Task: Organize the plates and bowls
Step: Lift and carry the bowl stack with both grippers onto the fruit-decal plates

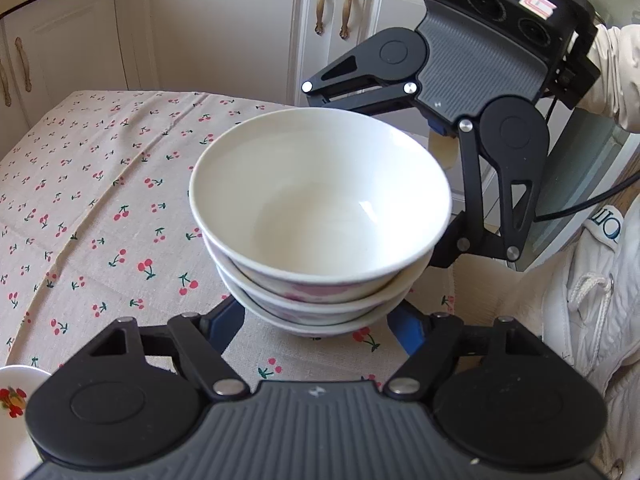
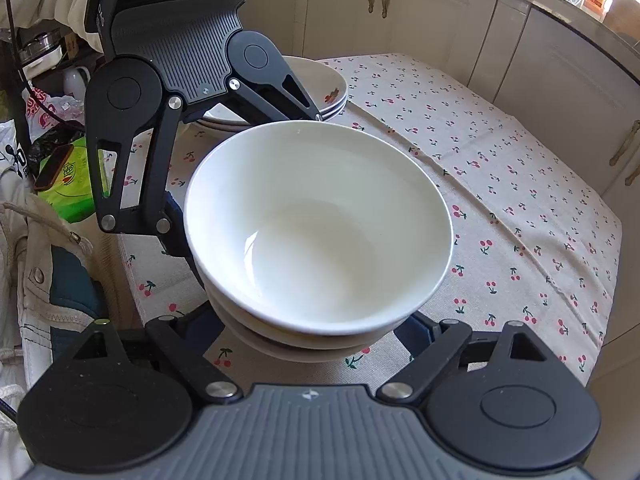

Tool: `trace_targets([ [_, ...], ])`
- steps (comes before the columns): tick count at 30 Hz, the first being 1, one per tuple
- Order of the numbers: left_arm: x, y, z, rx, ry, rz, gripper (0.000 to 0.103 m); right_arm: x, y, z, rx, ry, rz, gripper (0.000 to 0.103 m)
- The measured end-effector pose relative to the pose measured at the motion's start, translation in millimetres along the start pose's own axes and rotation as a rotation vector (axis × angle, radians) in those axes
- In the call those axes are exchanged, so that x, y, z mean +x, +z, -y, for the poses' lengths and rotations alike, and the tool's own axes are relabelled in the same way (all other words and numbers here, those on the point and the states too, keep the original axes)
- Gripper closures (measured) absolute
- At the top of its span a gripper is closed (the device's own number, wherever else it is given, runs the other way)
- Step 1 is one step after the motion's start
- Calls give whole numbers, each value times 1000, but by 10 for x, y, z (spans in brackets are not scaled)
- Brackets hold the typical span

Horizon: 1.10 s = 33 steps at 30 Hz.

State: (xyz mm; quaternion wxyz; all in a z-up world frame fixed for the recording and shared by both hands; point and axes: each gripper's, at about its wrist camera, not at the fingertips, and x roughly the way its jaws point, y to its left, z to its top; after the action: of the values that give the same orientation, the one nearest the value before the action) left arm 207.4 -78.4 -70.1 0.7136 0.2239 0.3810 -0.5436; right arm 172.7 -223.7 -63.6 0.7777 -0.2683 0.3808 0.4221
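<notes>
A stack of three white bowls (image 1: 320, 216) with pink flowers on the outside stands on the cherry-print tablecloth (image 1: 100, 200); it also shows in the right wrist view (image 2: 320, 232). My left gripper (image 1: 320, 320) is open, its blue fingers on either side of the stack's base. My right gripper (image 2: 316, 332) is open the same way, straddling the stack from the opposite side. Each gripper is seen across the bowls in the other's view. Whether the fingers touch the bowls is hidden. A stack of white plates (image 2: 320, 84) sits behind the left gripper.
White cabinets (image 1: 224, 32) stand beyond the table. A plate rim (image 1: 16, 400) with a fruit print lies at the lower left. Bags and a green packet (image 2: 68, 176) lie off the table's left edge. The table edge (image 2: 600, 320) is at the right.
</notes>
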Motion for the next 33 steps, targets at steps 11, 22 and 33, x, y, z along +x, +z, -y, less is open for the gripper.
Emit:
trace_targets([
  [11,32,22,-38,18,-23,-15,24,25,46,14,5,8,-21,10],
  [22,11,25,-20,17,-9,-24,25,-9,84,-22,-3,-6,-37,10],
  [33,-379,-42,-6,-14,39,10,25,-127,408,-114,-55,10,-26,10],
])
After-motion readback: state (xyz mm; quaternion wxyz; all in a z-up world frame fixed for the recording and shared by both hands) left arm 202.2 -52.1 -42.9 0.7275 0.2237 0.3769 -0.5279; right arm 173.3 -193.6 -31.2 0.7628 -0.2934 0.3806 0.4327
